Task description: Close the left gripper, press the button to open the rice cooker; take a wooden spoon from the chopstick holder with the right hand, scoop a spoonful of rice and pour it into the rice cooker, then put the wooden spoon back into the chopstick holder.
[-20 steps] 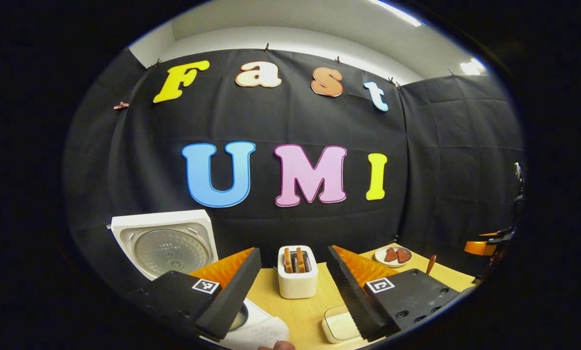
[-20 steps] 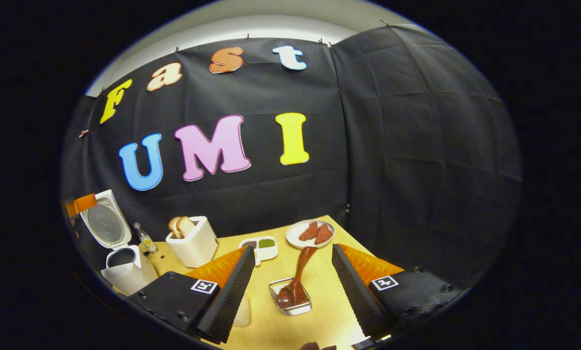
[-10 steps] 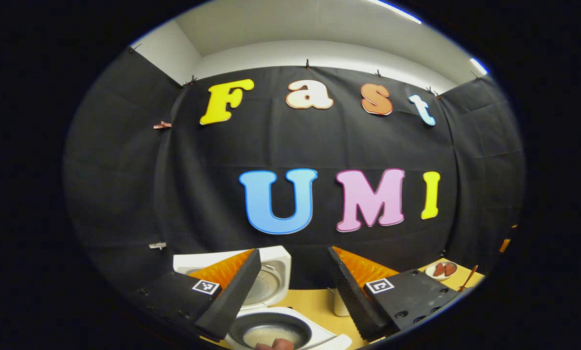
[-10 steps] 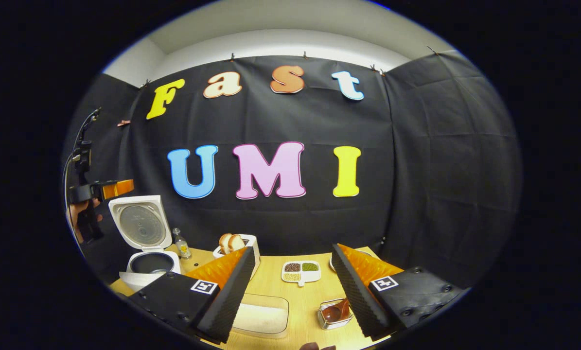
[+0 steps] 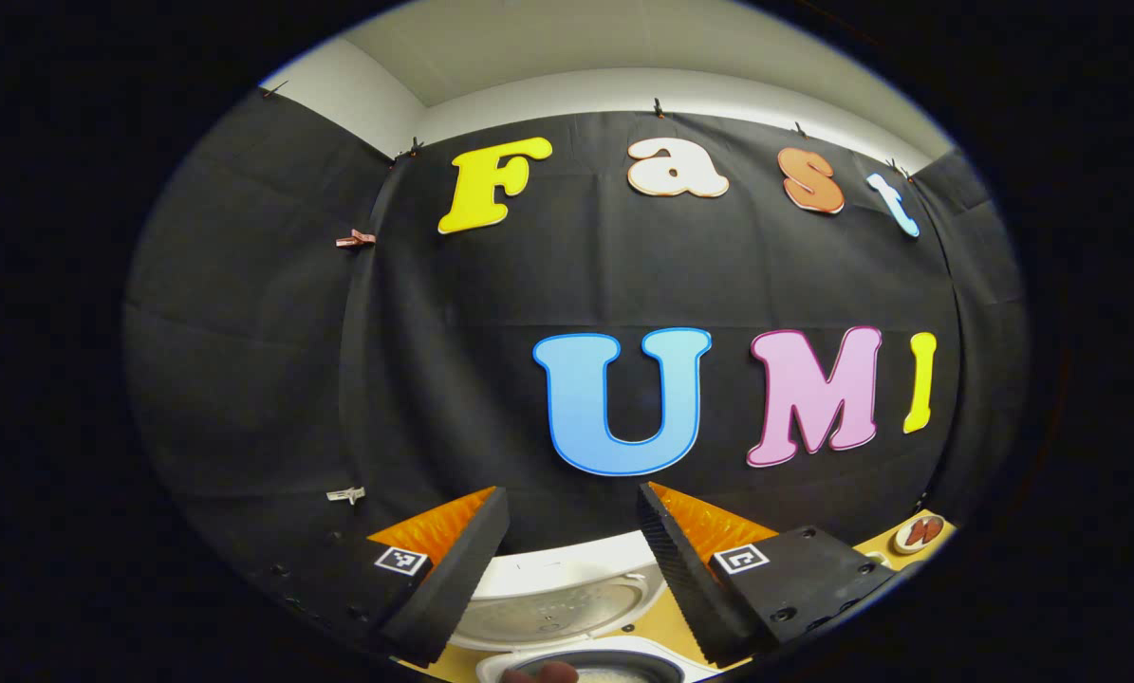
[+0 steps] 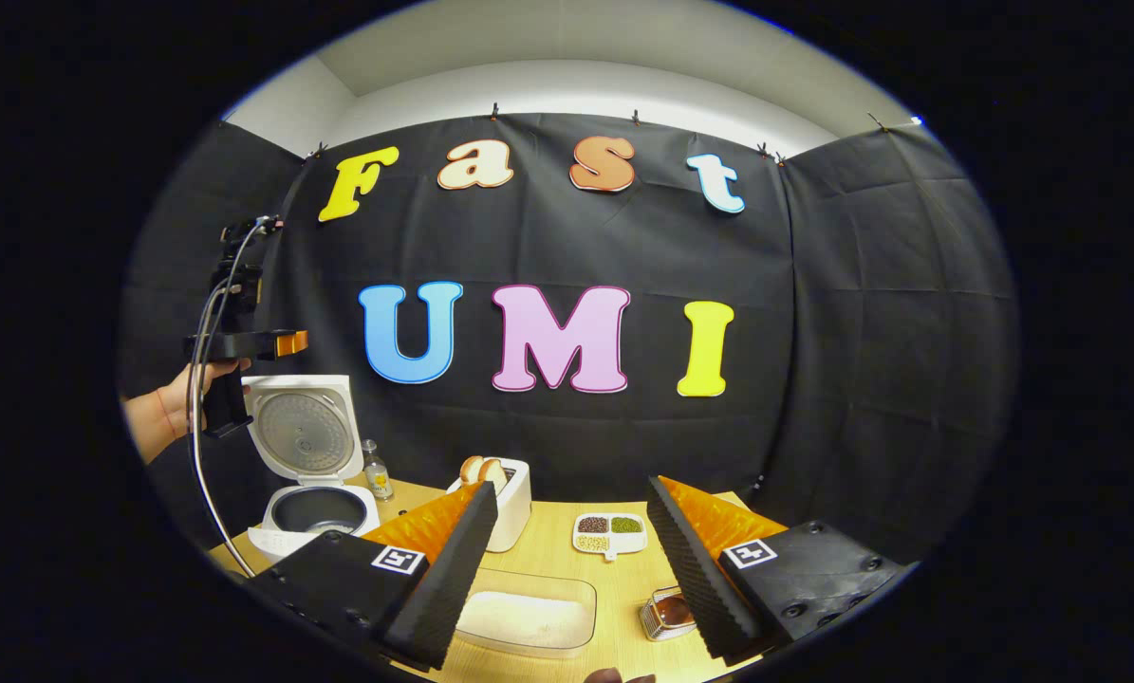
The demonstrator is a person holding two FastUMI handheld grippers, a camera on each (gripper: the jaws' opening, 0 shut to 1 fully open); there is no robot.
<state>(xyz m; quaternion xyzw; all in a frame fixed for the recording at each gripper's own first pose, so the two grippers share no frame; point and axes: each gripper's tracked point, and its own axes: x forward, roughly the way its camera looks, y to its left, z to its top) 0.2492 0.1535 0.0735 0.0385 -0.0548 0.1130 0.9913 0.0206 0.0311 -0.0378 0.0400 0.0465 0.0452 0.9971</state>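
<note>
Right tool: jaws wide, nothing between them, raised above the tabletop; judged done with the spoon.
Rice box: just below the right tool, within scooping reach.
Holder: beside the rice box, spoon bowl resting inside; judged returned.
Cooker: far left, lid up, pot exposed for pouring.
Left tool: jaws wide, empty, held above the open cooker, a hand gripping its handle.

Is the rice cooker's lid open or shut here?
Open. In the right gripper view the rice cooker has its lid standing upright, inner plate facing forward, above the exposed dark pot.
</note>
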